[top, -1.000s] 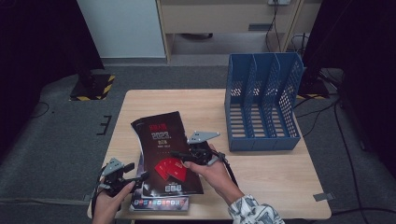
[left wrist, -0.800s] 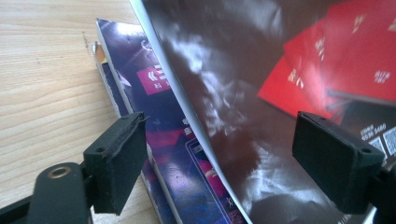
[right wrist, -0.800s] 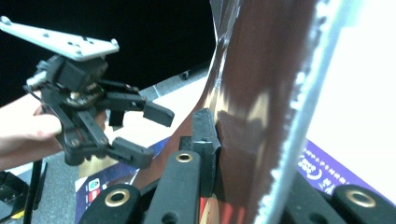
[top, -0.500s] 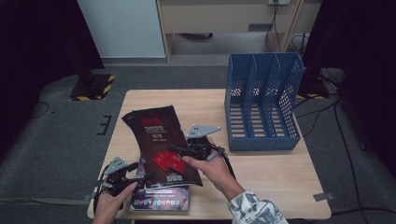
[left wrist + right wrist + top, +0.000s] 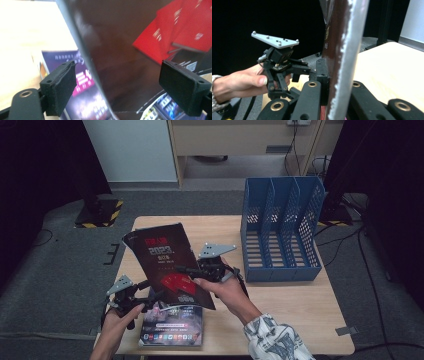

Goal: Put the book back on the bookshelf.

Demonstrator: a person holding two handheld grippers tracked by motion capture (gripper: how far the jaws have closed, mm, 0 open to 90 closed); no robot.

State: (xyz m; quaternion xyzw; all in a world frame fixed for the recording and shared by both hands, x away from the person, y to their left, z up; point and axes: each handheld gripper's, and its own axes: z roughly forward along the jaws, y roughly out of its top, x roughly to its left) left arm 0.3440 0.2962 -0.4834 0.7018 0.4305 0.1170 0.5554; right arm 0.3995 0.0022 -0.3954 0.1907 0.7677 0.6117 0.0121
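The right hand-held gripper (image 5: 186,269) is clamping the dark magazine (image 5: 165,262) by its edge (left hand-held gripper (image 5: 156,295) standing apart); the floppy magazine risks slipping loose.

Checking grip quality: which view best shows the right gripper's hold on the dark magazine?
The right gripper view: the jaws pinch the dark magazine edge-on. The high view shows the right gripper at its cover; the left gripper view shows its blurred cover.

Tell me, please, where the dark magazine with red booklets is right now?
High view: the dark magazine is left of centre, tilted above the table, clamped in the right tool.
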